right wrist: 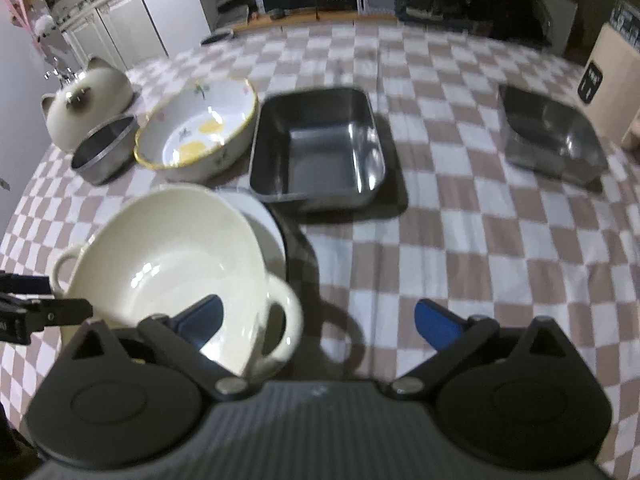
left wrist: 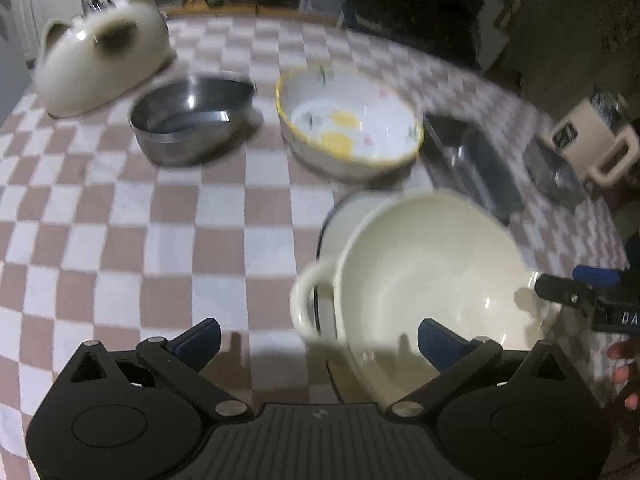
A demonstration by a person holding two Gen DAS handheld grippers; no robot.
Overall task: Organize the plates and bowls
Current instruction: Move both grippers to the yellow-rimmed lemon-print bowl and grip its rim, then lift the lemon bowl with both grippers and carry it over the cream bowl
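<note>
The cream bowl [left wrist: 436, 292] sits nearest, between the two grippers, nested and tilted in a white dish [right wrist: 266, 220] on the checked cloth [left wrist: 140, 240]. Its two loop handles lie on a line running across from one gripper to the other, so each hand has a handle on its own side.

The left gripper [left wrist: 319, 338] stands spread wide with nothing between its blue pads; the left-hand handle [left wrist: 306, 308] lies just ahead of the gap and a little right of centre, and the right pad overlaps the bowl's near rim in the picture, though whether it touches is hard to tell through the blur. The right gripper [right wrist: 318, 318] is likewise released and empty; its near handle [right wrist: 282, 316] sits between the pads, closer to the left one. Both grippers are about equally near, each tip showing at the edge of the other's view.

Beyond the cream bowl comes the row: a flowered bowl [right wrist: 198, 130] with a yellow rim, a small steel bowl [right wrist: 105, 148] to its left, and a rectangular steel pan [right wrist: 320, 144] to its right. A second steel pan [right wrist: 552, 136] lies well apart on the right. Farthest left is a cat-shaped white pot [left wrist: 100, 64].

My judgement: the cream bowl is freshly set down in its dish, and the next pick lies ahead in that row, the flowered bowl falling nearer the left hand and the pan nearer the right.
</note>
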